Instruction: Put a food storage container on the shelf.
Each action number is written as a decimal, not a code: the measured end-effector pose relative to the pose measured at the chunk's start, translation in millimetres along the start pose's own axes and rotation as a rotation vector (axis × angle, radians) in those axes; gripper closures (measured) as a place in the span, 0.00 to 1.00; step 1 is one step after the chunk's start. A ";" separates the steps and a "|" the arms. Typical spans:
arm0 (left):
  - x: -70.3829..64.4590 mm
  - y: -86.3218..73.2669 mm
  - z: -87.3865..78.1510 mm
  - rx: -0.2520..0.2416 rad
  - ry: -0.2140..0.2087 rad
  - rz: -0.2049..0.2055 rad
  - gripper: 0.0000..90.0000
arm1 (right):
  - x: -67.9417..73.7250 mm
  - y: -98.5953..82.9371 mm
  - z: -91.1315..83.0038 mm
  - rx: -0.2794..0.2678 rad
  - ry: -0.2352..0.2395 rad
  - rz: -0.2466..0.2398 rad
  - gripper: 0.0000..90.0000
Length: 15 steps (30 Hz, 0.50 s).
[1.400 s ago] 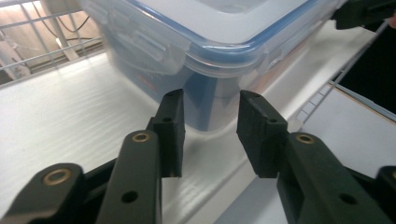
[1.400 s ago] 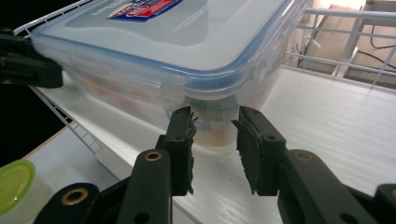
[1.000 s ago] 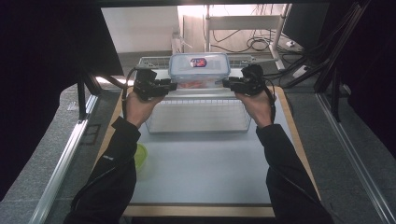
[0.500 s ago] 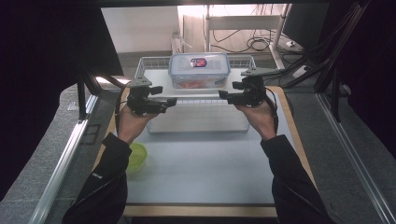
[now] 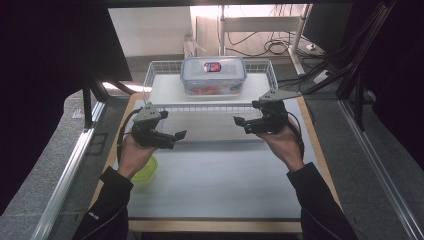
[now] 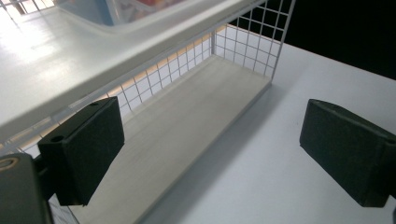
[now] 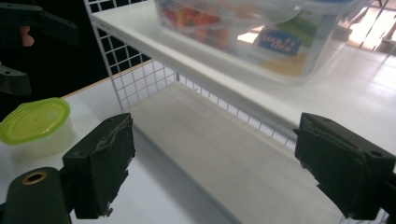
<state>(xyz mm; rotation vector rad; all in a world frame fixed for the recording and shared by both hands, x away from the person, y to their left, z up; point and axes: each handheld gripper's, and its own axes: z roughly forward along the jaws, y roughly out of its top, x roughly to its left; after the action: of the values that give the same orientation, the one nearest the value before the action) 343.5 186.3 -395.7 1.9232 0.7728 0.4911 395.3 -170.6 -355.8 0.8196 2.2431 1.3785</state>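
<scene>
- Food container [image 5: 213, 75], a clear tub with a blue-rimmed clip lid and a red label, is sitting on the upper shelf of the white wire rack [image 5: 155, 75] at the far side of the tabletop [image 5: 215, 180].
- I am holding the left gripper [image 5: 175, 136] in front of the rack's lower opening, its fingers [image 6: 86, 149] spread wide and gripping nothing.
- I am holding the right gripper [image 5: 241, 122] level with it on the other side, fingers [image 7: 100, 163] likewise wide apart and empty.
- Both are hanging apart from the container, below and in front of it, near the shelf's front edge.
- Risk, as I am judging it: reaching up from here, a finger could be catching the shelf lip or the wire mesh and jolting the rack.
- Squeezing unevenly from the two ends could be twisting the smooth tub and letting it slip off the shelf.
- A green-lidded tub [image 5: 146, 170] is sitting just beside my left hand [image 5: 135, 155]; pulling back carelessly, I could be knocking it.
</scene>
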 end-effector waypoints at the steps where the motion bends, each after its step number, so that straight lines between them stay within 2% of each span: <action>1: -1.6 -2.2 -0.6 0.000 -0.001 -0.004 0.07 | 2.6 -3.4 -1.9 0.006 0.004 -0.003 0.12; 4: -8.8 -10.4 -3.4 0.019 0.004 -0.015 0.05 | 8.1 -11.1 -5.4 0.009 0.016 -0.006 0.11; 15: -32.1 -39.7 -16.2 0.013 -0.001 -0.023 0.04 | 27.0 -41.0 -14.6 0.026 0.061 -0.013 0.07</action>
<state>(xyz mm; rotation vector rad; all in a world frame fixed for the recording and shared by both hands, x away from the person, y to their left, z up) 298.1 187.3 -424.3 1.9241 0.7984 0.4718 354.8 -177.1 -386.5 0.7801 2.3129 1.3893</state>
